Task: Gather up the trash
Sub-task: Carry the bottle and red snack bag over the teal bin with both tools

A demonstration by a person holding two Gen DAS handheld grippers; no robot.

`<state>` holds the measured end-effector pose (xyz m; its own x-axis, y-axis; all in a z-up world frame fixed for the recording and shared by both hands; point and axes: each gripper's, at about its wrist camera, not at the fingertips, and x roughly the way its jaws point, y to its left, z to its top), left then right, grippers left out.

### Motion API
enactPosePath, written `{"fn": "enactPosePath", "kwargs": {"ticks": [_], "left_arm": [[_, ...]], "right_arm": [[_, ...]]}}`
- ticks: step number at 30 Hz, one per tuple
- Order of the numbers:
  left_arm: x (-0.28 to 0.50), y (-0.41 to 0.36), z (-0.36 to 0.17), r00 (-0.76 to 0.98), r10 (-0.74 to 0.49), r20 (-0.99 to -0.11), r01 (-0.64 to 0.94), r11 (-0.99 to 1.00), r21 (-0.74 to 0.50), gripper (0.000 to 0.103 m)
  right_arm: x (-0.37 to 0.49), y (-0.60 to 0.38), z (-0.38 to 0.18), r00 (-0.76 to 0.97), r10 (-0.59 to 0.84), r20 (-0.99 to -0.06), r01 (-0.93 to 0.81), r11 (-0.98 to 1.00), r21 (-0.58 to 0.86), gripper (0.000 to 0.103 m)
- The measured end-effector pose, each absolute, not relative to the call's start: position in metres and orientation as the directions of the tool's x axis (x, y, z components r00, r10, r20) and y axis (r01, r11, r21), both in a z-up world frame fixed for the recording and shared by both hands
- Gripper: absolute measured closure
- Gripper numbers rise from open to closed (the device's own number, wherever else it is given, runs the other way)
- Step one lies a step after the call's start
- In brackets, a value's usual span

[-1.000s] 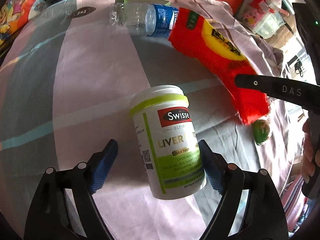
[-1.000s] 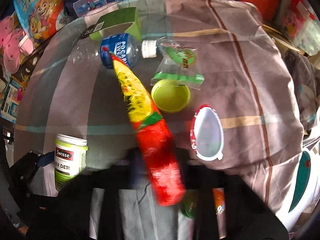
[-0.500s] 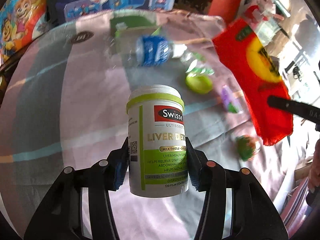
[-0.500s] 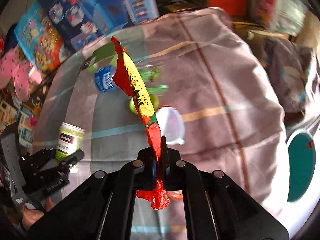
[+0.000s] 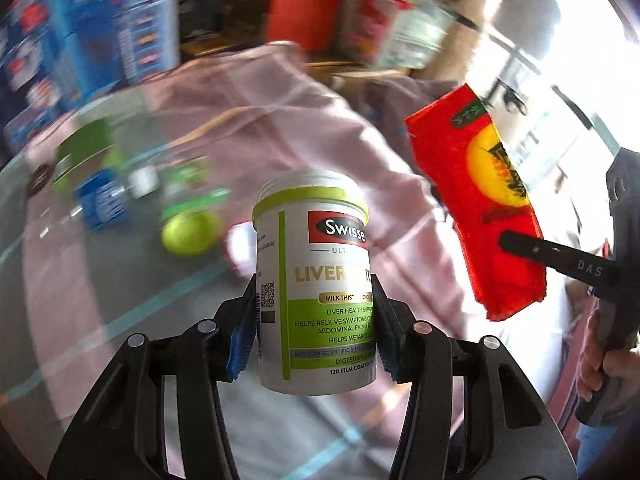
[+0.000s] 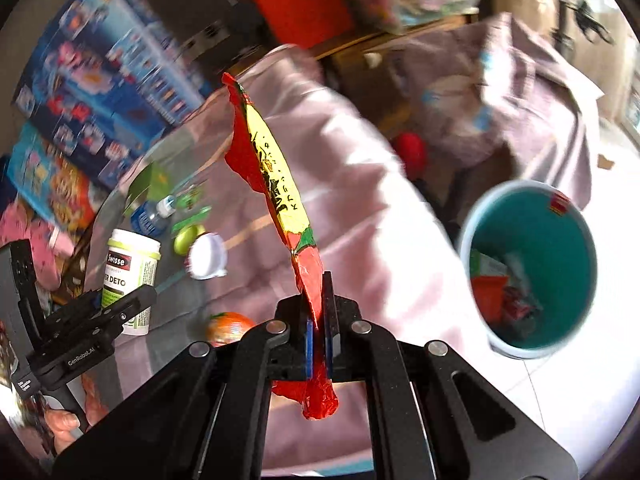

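Observation:
My left gripper [image 5: 314, 328] is shut on a white and green Swisse pill bottle [image 5: 316, 280] and holds it upright above the table. The bottle also shows in the right wrist view [image 6: 128, 276]. My right gripper [image 6: 318, 336] is shut on a red and yellow snack wrapper [image 6: 276, 184], held up in the air; the wrapper also shows in the left wrist view [image 5: 480, 200]. A teal trash bin [image 6: 528, 268] with trash inside stands on the floor to the right, below the table edge.
On the pink and grey tablecloth [image 6: 352, 200] lie a blue-labelled plastic bottle [image 5: 104, 200], a green lid [image 5: 188, 232], a white lid [image 6: 208, 256], a green box [image 5: 80, 152] and an orange ball [image 6: 228, 326]. Toy boxes [image 6: 104, 72] stand behind the table.
Both grippers have lifted and swung to the right with their loads. The left gripper closed on the pill bottle and raised it. The trash bin has come into the right wrist view.

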<state>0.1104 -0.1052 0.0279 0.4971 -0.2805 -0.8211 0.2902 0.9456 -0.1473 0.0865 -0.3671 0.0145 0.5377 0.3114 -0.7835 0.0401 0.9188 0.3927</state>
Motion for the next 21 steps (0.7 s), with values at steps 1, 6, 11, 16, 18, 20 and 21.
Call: {"fn": "enactPosePath", "kwargs": {"ticks": [1,6,11,16,18,20,21], "left_arm": [[0.112,-0.121,0.028,0.488,-0.292,-0.823,0.312,0.938,-0.148,0.051],[0.117,-0.191,0.027,0.45,-0.332,-0.829,0.41,0.901,-0.139,0.051],[0.123,-0.245,0.019,0.412,-0.346,-0.843,0.485,0.866,-0.118,0.051],[0.13,-0.29,0.004,0.369,-0.352,-0.86,0.536,0.837,-0.112,0.051],[0.133,-0.306,-0.002,0.351,-0.352,-0.868,0.554,0.825,-0.111,0.051],[0.136,-0.322,-0.009,0.332,-0.351,-0.875,0.573,0.812,-0.109,0.051],[0.138,-0.331,-0.013,0.322,-0.351,-0.879,0.583,0.805,-0.108,0.051]], "right_arm": [[0.083,-0.378,0.013,0.543,0.307,-0.782,0.053,0.917,0.396,0.099],[0.069,-0.429,0.006,0.565,0.283,-0.775,0.113,0.904,0.413,0.099],[0.061,-0.476,-0.007,0.581,0.254,-0.774,0.187,0.883,0.431,0.099],[0.054,-0.52,-0.025,0.575,0.22,-0.788,0.269,0.858,0.436,0.099],[0.054,-0.535,-0.034,0.563,0.206,-0.8,0.298,0.853,0.429,0.099],[0.055,-0.544,-0.042,0.546,0.198,-0.814,0.322,0.847,0.422,0.099],[0.055,-0.55,-0.048,0.536,0.196,-0.821,0.335,0.844,0.42,0.099]]}}
